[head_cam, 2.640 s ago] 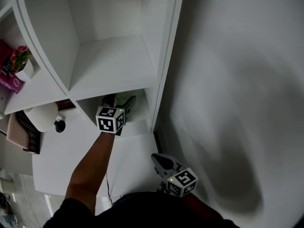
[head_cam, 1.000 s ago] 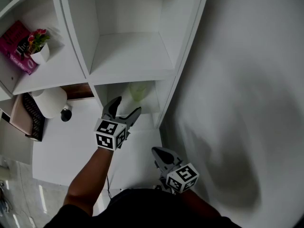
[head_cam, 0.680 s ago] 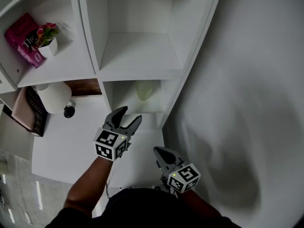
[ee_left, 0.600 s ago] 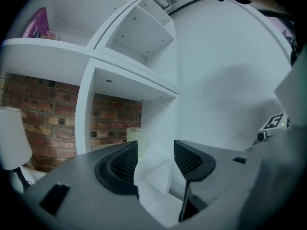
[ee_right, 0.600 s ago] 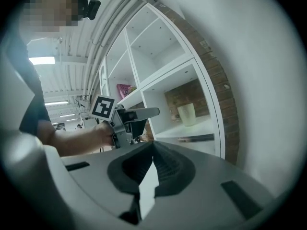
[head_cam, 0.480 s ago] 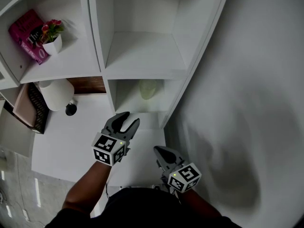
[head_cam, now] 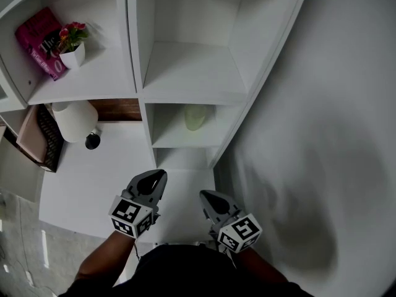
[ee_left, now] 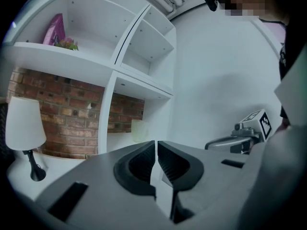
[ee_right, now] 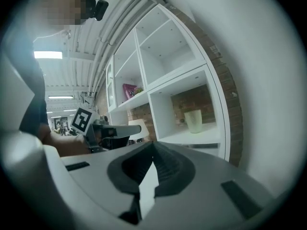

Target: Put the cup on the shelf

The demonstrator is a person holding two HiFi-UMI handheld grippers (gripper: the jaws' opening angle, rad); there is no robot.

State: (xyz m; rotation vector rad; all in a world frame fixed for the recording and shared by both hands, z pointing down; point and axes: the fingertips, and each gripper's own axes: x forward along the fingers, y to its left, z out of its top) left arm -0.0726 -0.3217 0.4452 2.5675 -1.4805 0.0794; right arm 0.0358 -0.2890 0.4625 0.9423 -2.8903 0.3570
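Note:
A pale green cup [head_cam: 195,117] stands upright in the lowest right compartment of the white shelf [head_cam: 185,98]; it also shows in the left gripper view [ee_left: 138,131] and the right gripper view [ee_right: 194,120]. My left gripper [head_cam: 158,179] is pulled back over the white table, well short of the cup, its jaws shut with nothing between them [ee_left: 156,152]. Beside it, my right gripper [head_cam: 206,198] is also shut and empty [ee_right: 153,155].
A white lamp [head_cam: 74,120] stands on the white table [head_cam: 86,184] left of the shelf. A pink book [head_cam: 42,39] and a potted flower [head_cam: 72,42] sit on the upper left shelf. A grey wall [head_cam: 322,135] runs along the right.
My left gripper has drawn back from the shelf toward me and its jaws have gone from wide open to shut. The cup stays on the shelf. The right gripper has not moved.

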